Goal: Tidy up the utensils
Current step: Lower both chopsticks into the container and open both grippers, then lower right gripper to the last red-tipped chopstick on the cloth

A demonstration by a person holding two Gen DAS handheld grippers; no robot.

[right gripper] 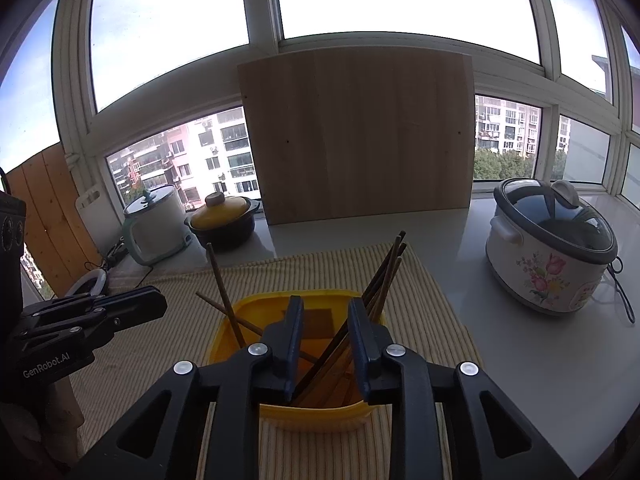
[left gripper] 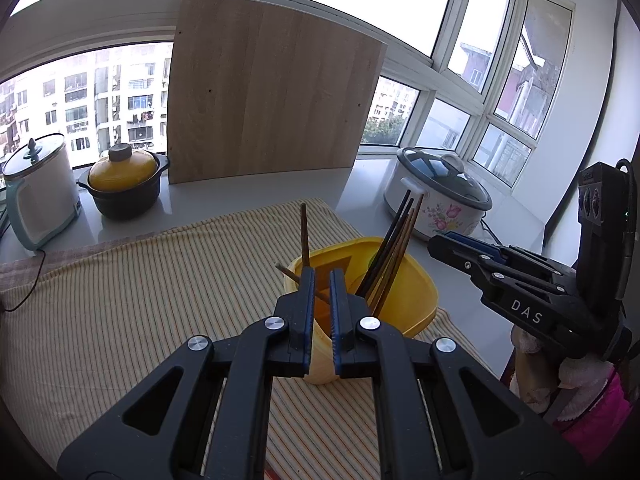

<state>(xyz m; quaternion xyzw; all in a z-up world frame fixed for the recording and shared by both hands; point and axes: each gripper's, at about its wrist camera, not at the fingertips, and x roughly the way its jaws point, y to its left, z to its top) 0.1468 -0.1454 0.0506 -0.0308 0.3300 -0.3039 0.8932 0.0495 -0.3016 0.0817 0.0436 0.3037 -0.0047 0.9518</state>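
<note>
- The left hand-held gripper [left gripper: 322, 276] is hovering clenched, nothing between its blue-padded jaws, above the near rim of the yellow plastic utensil holder [left gripper: 416, 292].
- The right hand-held gripper [right gripper: 325, 316] is hanging over the same holder, jaws parted and gripping nothing.
- Dark and brown wooden chopsticks [right gripper: 386, 272] are leaning inside the holder, which is standing on the striped beige cloth [right gripper: 168, 328] covering the table [right gripper: 452, 256].
- A flowered white rice cooker [right gripper: 548, 248] is sitting far right.
</note>
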